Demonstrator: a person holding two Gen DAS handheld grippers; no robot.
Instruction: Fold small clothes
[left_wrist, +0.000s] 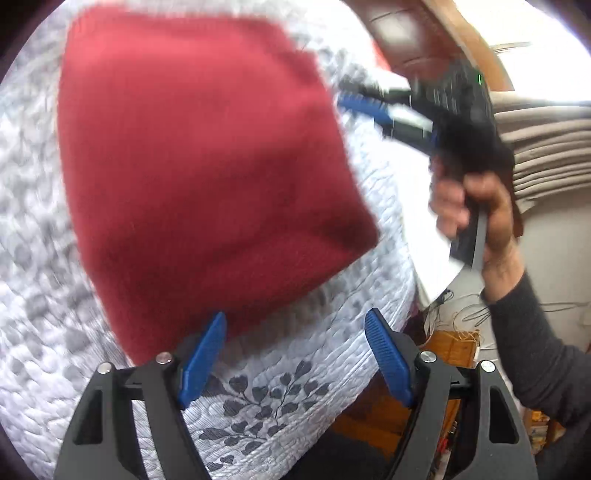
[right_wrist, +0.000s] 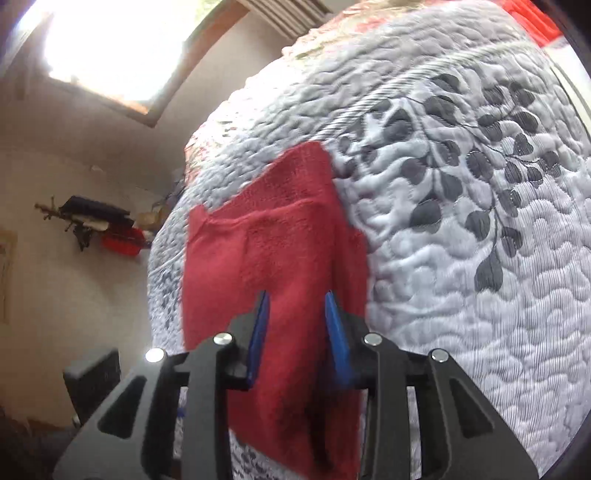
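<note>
Red cloth (left_wrist: 207, 155) motion-blurred; its top edge seems cropped.

Red cloth (left_wrist: 207, 162), fuzzy terry-type fabric, lies flat on bed w/ grey-white quilted leaf-print cover (left_wrist: 280, 398); already folded, roughly squarish w/ one layer over another. In right wrist view cloth (right_wrist: 273, 251) shows a fold edge running across it & a narrower upper part sticking out past the fold. Edges blurred in left view, so exact outline hard to tell
</note>
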